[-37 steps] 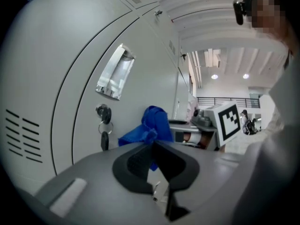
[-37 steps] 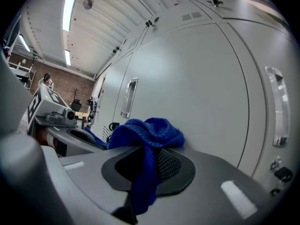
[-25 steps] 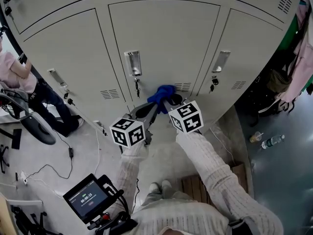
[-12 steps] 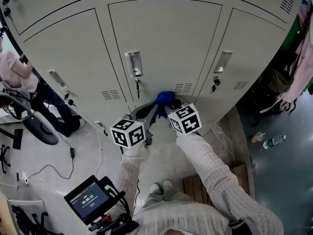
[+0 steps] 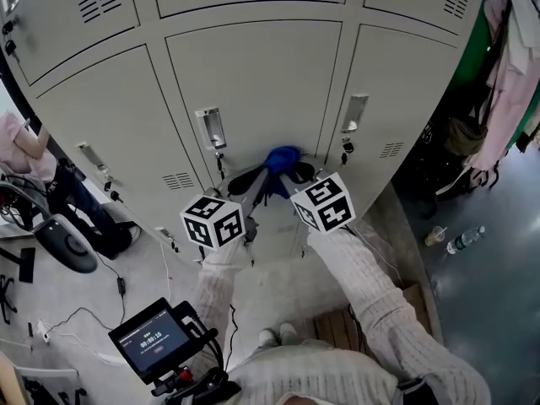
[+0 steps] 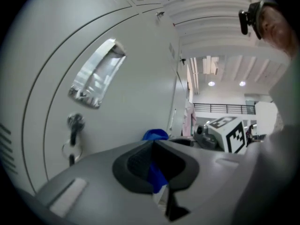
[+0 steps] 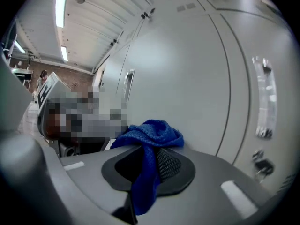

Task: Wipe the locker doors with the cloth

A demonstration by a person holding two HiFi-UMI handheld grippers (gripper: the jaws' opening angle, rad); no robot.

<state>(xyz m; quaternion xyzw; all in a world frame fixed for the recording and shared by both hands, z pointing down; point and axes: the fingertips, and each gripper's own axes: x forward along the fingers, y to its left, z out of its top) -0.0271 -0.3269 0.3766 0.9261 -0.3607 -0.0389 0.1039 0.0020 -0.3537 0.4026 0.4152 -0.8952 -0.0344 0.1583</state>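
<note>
From the head view, I saw the blue cloth [image 5: 281,160] bunched against the middle locker door [image 5: 253,74], near its lower edge and to the right of the handle [image 5: 209,128]. The left gripper [image 5: 260,179] and right gripper [image 5: 291,175] met at it.

In the left gripper view, my left gripper [image 6: 154,149] was pinching a fold of the cloth [image 6: 155,175], the door [image 6: 136,78] close alongside.

In the right gripper view, the right gripper [image 7: 149,162] was clamped on the cloth [image 7: 152,134], which bulged out above its tips, beside the door [image 7: 187,78].
</note>
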